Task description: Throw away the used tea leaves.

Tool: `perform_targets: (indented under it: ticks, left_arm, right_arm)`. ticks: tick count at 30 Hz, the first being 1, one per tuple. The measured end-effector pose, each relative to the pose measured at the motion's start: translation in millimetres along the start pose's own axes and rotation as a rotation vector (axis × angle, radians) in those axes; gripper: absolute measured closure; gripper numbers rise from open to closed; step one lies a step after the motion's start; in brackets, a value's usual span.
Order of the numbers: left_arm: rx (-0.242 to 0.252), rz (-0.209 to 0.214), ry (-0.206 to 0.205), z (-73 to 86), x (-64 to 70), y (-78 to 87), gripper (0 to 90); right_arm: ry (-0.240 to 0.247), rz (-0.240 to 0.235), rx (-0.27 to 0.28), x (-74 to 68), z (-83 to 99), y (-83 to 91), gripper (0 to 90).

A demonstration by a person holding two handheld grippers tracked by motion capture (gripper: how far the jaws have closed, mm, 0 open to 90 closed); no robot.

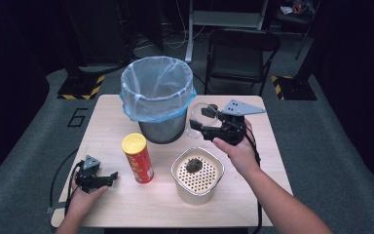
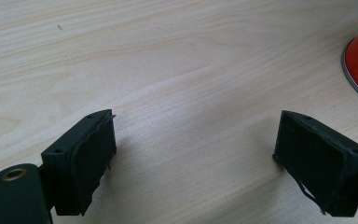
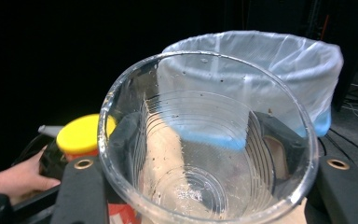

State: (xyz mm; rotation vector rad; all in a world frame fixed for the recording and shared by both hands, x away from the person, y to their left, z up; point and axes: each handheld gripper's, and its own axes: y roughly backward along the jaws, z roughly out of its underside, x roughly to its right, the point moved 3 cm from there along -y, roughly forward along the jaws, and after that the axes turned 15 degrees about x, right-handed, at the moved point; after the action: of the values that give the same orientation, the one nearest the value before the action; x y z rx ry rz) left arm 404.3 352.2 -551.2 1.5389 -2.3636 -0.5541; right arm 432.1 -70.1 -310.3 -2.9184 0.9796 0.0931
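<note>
Nearest the camera, left gripper (image 1: 111, 176) rests on the table (image 1: 253, 204) with jaws apart and empty, beside the red chip can (image 1: 137, 158). Right gripper (image 1: 198, 126) is clamped across a clear plastic cup (image 3: 205, 140), held between the lined bin (image 1: 157, 97) and strainer tub (image 1: 197, 174). Judged light, thin-walled and crushable; grip mid-wall gently, minding the bin rim.
</note>
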Motion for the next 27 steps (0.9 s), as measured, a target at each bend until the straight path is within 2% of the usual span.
perform_targets:
  ticks: [4, 5, 7, 9, 10, 11, 12, 15, 20, 25, 27]
  left_arm:
    - [-0.001, 0.0, 0.0, 0.0, 0.1, 0.0, 12.2]
    - [-0.002, -0.001, 0.002, 0.0, 0.4, 0.0, 12.1]
    - [-0.012, 0.004, 0.0, -0.3, 0.3, 0.7, 12.0]
    - [-0.012, 0.003, -0.001, -0.3, 0.2, 0.7, 12.0]
    - [-0.012, 0.003, -0.001, -0.3, 0.2, 0.7, 12.0]
    - [-0.012, 0.003, 0.0, -0.3, 0.3, 0.7, 12.0]
    - [-0.012, 0.003, 0.0, -0.3, 0.3, 0.7, 12.0]
    - [-0.012, 0.003, -0.001, -0.3, 0.2, 0.7, 12.0]
    - [-0.011, 0.004, 0.003, -0.2, 0.5, 0.6, 12.0]
    - [-0.011, 0.003, 0.0, -0.3, 0.3, 0.7, 12.0]
    - [-0.011, 0.004, 0.0, -0.3, 0.2, 0.7, 12.0]
  right_arm:
    - [0.03, 0.013, -0.005, 4.2, -19.4, -6.5, 38.8]
    - [0.039, 0.019, -0.003, 6.3, -29.4, -10.5, 39.0]
    - [0.039, 0.02, 0.001, 7.3, -34.4, -12.2, 39.0]
    - [0.046, 0.02, 0.014, 8.9, -49.5, -19.0, 38.6]
    - [0.046, 0.02, 0.014, 8.9, -49.5, -19.0, 38.6]
    - [0.045, 0.026, 0.015, 10.6, -59.4, -25.6, 38.4]
    - [0.045, 0.026, 0.015, 10.6, -59.4, -25.6, 38.4]
    - [0.076, 0.047, 0.02, 15.8, -76.8, -40.5, 38.1]
    - [0.107, 0.054, 0.019, 23.0, -86.8, -56.3, 37.7]
    - [0.099, 0.069, -0.002, 28.4, -87.0, -69.3, 37.5]
    - [0.11, 0.08, -0.016, 31.0, -85.8, -78.2, 37.4]
